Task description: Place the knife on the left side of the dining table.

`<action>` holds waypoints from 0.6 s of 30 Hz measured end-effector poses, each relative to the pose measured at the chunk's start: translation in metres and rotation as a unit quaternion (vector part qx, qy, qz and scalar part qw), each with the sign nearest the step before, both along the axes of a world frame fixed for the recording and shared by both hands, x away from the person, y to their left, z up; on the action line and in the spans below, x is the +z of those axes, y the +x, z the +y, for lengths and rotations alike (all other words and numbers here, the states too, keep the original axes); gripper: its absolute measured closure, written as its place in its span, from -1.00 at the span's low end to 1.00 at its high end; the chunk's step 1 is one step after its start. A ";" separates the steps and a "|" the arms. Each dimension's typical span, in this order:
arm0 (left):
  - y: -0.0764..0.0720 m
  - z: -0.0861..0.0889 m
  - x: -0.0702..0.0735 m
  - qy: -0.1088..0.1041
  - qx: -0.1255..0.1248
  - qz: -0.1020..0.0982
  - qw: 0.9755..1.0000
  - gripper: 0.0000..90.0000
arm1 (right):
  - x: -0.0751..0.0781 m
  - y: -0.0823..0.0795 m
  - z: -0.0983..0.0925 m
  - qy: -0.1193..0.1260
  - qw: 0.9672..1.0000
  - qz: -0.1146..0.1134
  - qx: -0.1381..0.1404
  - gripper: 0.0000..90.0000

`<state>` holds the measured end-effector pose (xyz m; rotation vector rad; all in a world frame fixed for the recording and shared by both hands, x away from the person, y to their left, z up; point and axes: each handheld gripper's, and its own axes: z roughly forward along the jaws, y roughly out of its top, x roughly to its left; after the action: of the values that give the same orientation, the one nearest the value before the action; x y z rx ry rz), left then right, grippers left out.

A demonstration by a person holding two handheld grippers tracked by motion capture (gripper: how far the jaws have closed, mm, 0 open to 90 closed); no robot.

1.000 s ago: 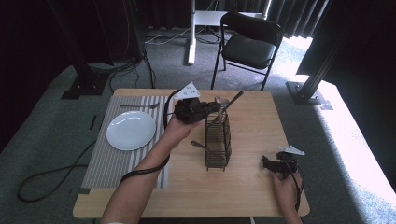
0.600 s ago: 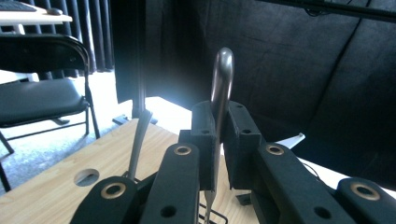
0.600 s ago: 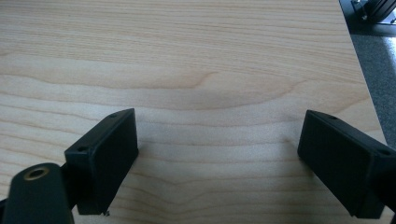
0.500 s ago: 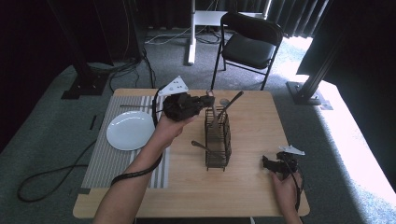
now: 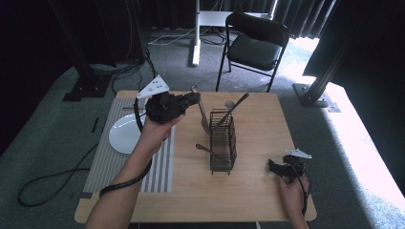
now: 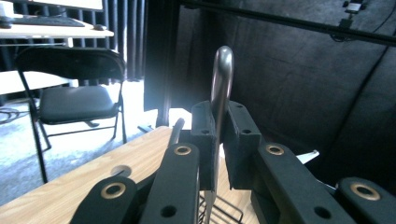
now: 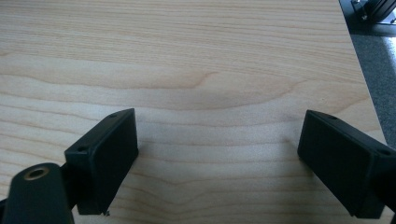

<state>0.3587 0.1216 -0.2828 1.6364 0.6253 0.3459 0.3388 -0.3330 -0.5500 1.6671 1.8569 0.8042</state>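
Observation:
My left gripper (image 5: 195, 98) is held above the table, just left of the black wire caddy (image 5: 223, 143). It is shut on a metal knife (image 5: 201, 112) that hangs blade down beside the caddy's left rim. In the left gripper view the knife's rounded handle (image 6: 222, 70) stands up between the shut jaws of the left gripper (image 6: 219, 128). A spoon (image 5: 237, 104) leans out of the caddy's top, and another utensil (image 5: 204, 149) pokes out of its left side. My right gripper (image 5: 273, 166) rests on the table at the front right, and in its own view the right gripper (image 7: 217, 154) is open over bare wood.
A white plate (image 5: 124, 136) lies on a striped placemat (image 5: 160, 167) at the table's left. A black folding chair (image 5: 255, 45) stands beyond the far edge. The gripper's cable (image 5: 52, 188) trails to the floor on the left.
My left gripper has moved left from over the caddy, carrying the knife with it. The right gripper has stayed put.

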 end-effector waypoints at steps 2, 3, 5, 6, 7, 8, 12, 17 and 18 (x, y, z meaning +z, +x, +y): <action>-0.001 0.003 0.000 0.000 0.004 -0.001 1.000 0.86 | 0.000 0.000 0.000 0.000 1.000 0.000 0.000 -0.74; -0.004 0.010 -0.002 -0.001 0.014 -0.001 1.000 0.86 | 0.000 0.000 0.000 0.000 1.000 0.000 0.000 -0.74; -0.005 0.013 -0.003 0.001 0.017 -0.002 1.000 0.86 | 0.000 0.000 0.000 0.000 1.000 0.000 0.000 -0.74; -0.005 0.013 -0.003 0.001 0.017 -0.002 1.000 0.86 | 0.000 0.000 0.000 0.000 1.000 0.000 0.000 -0.74; -0.007 0.021 -0.006 0.003 0.032 -0.001 0.999 0.86 | 0.000 0.000 0.000 0.000 1.000 0.000 0.000 -0.74; -0.008 0.023 -0.007 0.005 0.035 -0.001 0.999 0.86 | 0.000 0.000 0.000 0.000 1.000 0.000 0.000 -0.74; -0.012 0.035 -0.015 0.007 0.060 0.003 0.998 0.86 | 0.000 0.000 0.000 0.000 1.000 0.000 0.000 -0.74; -0.018 0.049 -0.025 0.010 0.080 0.007 0.997 0.86 | 0.000 0.000 0.000 0.000 1.000 0.000 0.000 -0.74; -0.020 0.053 -0.028 0.007 0.087 0.007 0.996 0.86 | 0.000 0.000 0.000 0.000 1.000 0.000 -0.001 -0.74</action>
<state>0.3390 0.1748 -0.3107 1.6020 0.7809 0.4658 0.3388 -0.3329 -0.5500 1.6683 1.8556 0.8051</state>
